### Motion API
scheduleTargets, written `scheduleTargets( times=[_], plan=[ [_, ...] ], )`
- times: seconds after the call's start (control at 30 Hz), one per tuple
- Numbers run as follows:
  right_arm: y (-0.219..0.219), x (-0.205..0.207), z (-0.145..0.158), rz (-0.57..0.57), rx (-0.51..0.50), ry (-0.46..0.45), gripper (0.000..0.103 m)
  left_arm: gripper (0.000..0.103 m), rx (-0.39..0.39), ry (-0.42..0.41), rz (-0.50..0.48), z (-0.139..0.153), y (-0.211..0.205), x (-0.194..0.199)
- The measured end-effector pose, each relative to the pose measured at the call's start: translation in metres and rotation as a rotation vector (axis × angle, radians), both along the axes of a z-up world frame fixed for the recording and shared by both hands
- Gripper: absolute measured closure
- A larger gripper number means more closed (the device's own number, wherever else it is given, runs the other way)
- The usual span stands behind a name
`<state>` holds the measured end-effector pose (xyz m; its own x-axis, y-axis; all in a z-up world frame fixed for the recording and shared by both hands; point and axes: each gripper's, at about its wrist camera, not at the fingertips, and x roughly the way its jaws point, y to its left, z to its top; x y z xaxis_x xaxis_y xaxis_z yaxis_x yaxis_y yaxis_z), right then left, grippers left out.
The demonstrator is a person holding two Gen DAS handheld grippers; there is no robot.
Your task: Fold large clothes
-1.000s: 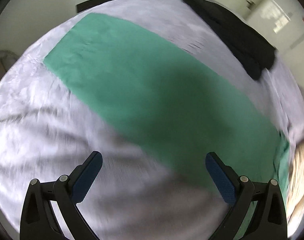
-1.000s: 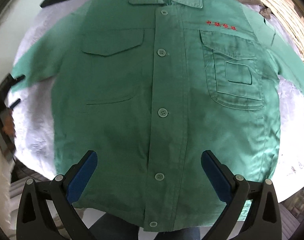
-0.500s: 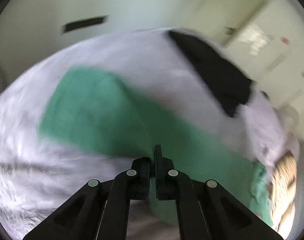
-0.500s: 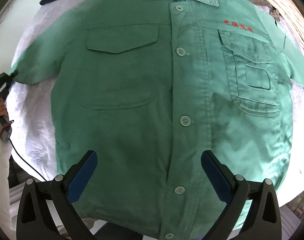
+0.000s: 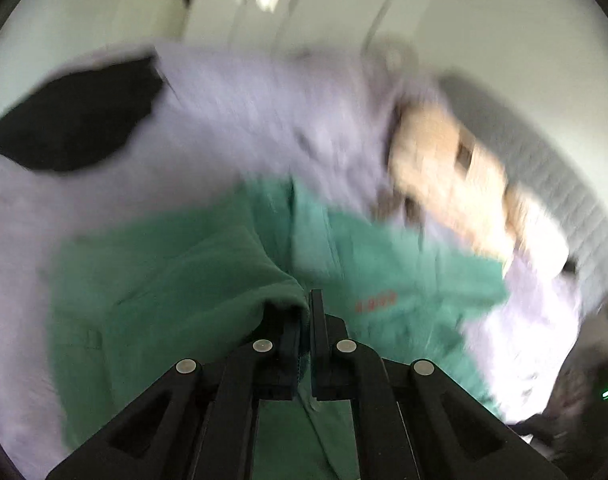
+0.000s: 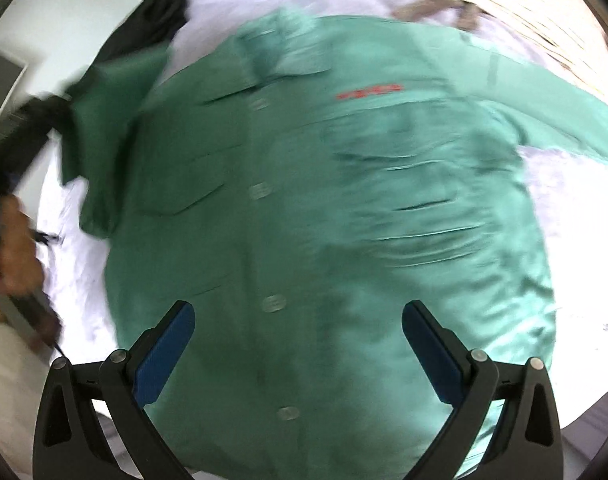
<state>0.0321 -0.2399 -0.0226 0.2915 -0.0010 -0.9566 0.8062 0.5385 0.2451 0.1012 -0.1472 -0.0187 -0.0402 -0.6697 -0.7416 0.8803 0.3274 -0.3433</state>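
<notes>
Folding's barely started: the green work shirt (image 6: 323, 216) lies buttoned and face-up on the white sheet (image 6: 563, 208), left gripper (image 5: 305, 312) fingers pinched on its sleeve (image 5: 208, 280), right gripper (image 6: 298, 344) fingers wide open, empty, above the hem.

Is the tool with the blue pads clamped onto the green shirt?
No, the right gripper hangs over the green shirt with its blue pads spread wide apart, nothing between them.
</notes>
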Motion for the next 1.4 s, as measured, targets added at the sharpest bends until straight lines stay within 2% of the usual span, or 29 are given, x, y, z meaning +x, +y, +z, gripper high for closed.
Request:
scheduleTargets(
  times=[0.1, 0.17, 0.2, 0.23, 0.27, 0.4, 0.5, 0.63, 0.73, 0.83, 0.9, 0.93, 0.97, 1.0, 1.03, 1.07, 1.2, 1.27, 1.3, 1.33, 1.37, 1.4],
  plan=[
    [-0.021, -0.025, -0.009, -0.051, 0.01, 0.016, 0.0, 0.098, 0.155, -0.037, -0.014, -0.051, -0.021, -0.024],
    [-0.033, -0.039, -0.014, -0.071, 0.019, 0.019, 0.0, 0.09, 0.222, -0.067, -0.016, -0.07, -0.023, -0.032],
    [-0.038, -0.045, -0.015, -0.073, 0.018, 0.02, 0.0, 0.065, 0.241, -0.075, -0.015, -0.075, -0.02, -0.035],
    [-0.044, -0.05, -0.016, -0.073, 0.017, 0.022, 0.0, 0.031, 0.248, -0.086, -0.01, -0.076, -0.017, -0.04],
    [-0.048, -0.051, -0.017, -0.072, 0.016, 0.022, 0.0, 0.022, 0.226, -0.111, -0.001, -0.071, -0.011, -0.044],
    [-0.062, -0.044, -0.014, -0.041, -0.03, 0.003, 0.0, 0.02, 0.192, -0.212, -0.006, -0.051, 0.02, -0.05],
    [-0.07, -0.012, -0.01, 0.019, -0.067, -0.038, 0.0, 0.02, 0.199, -0.296, 0.11, -0.04, 0.059, -0.03],
    [-0.057, 0.061, -0.006, 0.175, -0.108, -0.123, 0.0, 0.02, 0.334, -0.418, 0.318, -0.053, 0.102, 0.012],
    [-0.035, 0.122, -0.011, 0.295, -0.13, -0.174, 0.0, 0.02, 0.431, -0.411, 0.397, -0.076, 0.118, 0.041],
    [-0.011, 0.179, -0.026, 0.385, -0.147, -0.189, 0.0, 0.02, 0.45, -0.431, 0.428, -0.091, 0.119, 0.054],
    [0.001, 0.208, -0.046, 0.43, -0.17, -0.139, 0.0, 0.02, 0.427, -0.419, 0.455, -0.093, 0.123, 0.058],
    [0.006, 0.219, -0.06, 0.445, -0.209, -0.062, 0.002, 0.02, 0.417, -0.414, 0.465, -0.094, 0.123, 0.059],
    [0.01, 0.226, -0.072, 0.455, -0.256, 0.011, 0.022, 0.02, 0.414, -0.407, 0.473, -0.094, 0.125, 0.061],
    [0.011, 0.229, -0.078, 0.462, -0.278, 0.041, 0.055, 0.02, 0.412, -0.389, 0.483, -0.095, 0.126, 0.063],
    [0.008, 0.225, -0.078, 0.451, -0.284, 0.029, 0.075, 0.02, 0.401, -0.367, 0.495, -0.095, 0.128, 0.065],
    [0.002, 0.219, -0.073, 0.424, -0.288, 0.013, 0.083, 0.02, 0.393, -0.351, 0.503, -0.095, 0.133, 0.068],
    [-0.046, 0.167, -0.042, 0.253, -0.258, -0.105, 0.084, 0.02, 0.373, -0.286, 0.52, -0.097, 0.137, 0.074],
    [-0.077, 0.131, -0.032, 0.173, -0.242, -0.151, 0.084, 0.02, 0.364, -0.263, 0.522, -0.099, 0.139, 0.076],
    [-0.089, 0.118, -0.034, 0.145, -0.228, -0.157, 0.084, 0.016, 0.364, -0.26, 0.524, -0.099, 0.14, 0.076],
    [-0.106, 0.1, -0.039, 0.102, -0.185, -0.175, 0.081, 0.01, 0.371, -0.269, 0.535, -0.1, 0.141, 0.076],
    [-0.124, 0.088, -0.046, 0.064, -0.121, -0.202, 0.078, 0.009, 0.374, -0.273, 0.542, -0.1, 0.142, 0.077],
    [-0.138, 0.075, -0.054, 0.012, -0.052, -0.223, 0.057, 0.009, 0.374, -0.264, 0.541, -0.101, 0.143, 0.077]
  ],
)
